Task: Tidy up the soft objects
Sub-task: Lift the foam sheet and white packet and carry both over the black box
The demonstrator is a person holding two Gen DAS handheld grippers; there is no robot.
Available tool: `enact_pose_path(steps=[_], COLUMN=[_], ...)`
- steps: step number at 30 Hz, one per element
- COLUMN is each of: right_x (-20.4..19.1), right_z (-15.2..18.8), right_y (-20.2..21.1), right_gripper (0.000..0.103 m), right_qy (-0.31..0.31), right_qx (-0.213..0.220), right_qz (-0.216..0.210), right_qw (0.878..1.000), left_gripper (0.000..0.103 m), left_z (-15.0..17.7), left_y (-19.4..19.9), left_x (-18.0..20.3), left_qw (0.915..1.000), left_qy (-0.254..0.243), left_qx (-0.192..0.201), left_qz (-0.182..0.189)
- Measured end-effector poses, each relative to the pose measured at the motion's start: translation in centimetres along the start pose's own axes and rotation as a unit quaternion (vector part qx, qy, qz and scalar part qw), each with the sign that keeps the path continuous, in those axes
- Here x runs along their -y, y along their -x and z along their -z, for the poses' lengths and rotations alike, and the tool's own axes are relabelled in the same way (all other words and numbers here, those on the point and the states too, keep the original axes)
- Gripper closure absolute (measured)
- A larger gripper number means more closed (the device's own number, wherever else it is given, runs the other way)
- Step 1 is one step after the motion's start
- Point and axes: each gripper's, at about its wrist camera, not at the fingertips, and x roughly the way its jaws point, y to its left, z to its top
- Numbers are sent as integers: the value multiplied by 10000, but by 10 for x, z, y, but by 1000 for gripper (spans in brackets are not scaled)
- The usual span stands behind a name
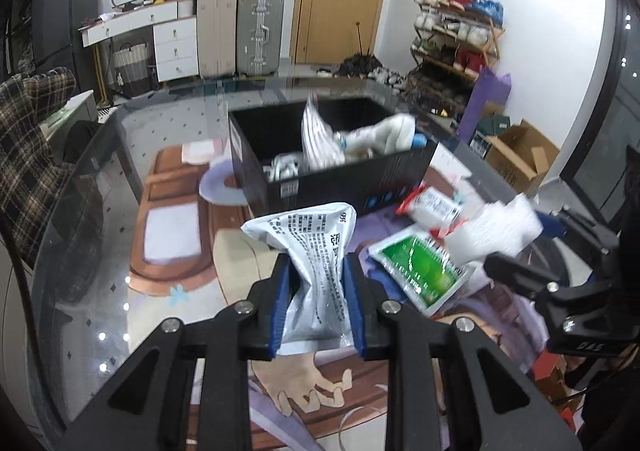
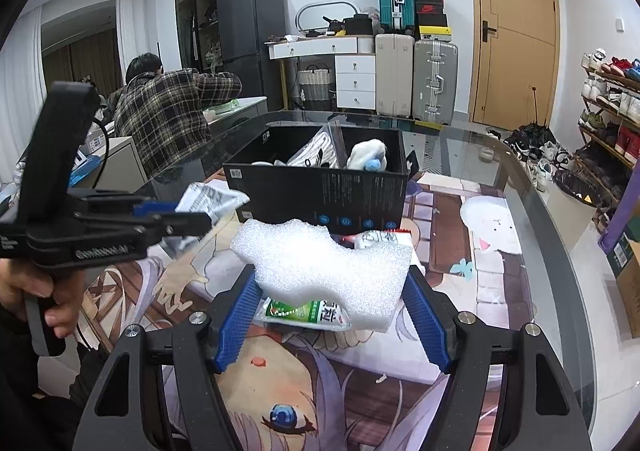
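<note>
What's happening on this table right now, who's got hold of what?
A person is sorting soft items into the black box on the glass table. The left gripper is shut on a silver-white pouch, held up in front of the box. The right gripper is clamping a white foam piece, lifted above a green sachet lying on the table. A red-and-white packet also lies beside the box. The box already holds a white plush toy and other packets.

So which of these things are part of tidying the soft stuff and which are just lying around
Part of the job:
- silver pouch in the left tool
- white foam piece in the right tool
- green packet
- red-and-white packet
- black box

Just lying about:
- suitcases
- shoe rack
- cardboard box
</note>
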Motion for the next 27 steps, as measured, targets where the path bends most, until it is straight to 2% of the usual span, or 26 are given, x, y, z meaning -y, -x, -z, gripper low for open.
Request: enact_pose_path(steps=[11,18,27], right_x=[0,2,-4], right_z=[-26,-42,-62], right_y=[0,-6,-8], right_gripper=[31,31,31], right_qy=[-119,-129,-31], right_qx=[374,463,474], right_qz=[8,19,105], right_qw=[9992,9988,9988], left_gripper=[79,79,79], left_z=[-29,-47,-66], left_y=[29,28,17], left_x=[4,8,3], left_qw=[9980,9967,9965], left_qy=[12,-86,-97], left_qx=[635,811,832], left_qz=[63,33,9])
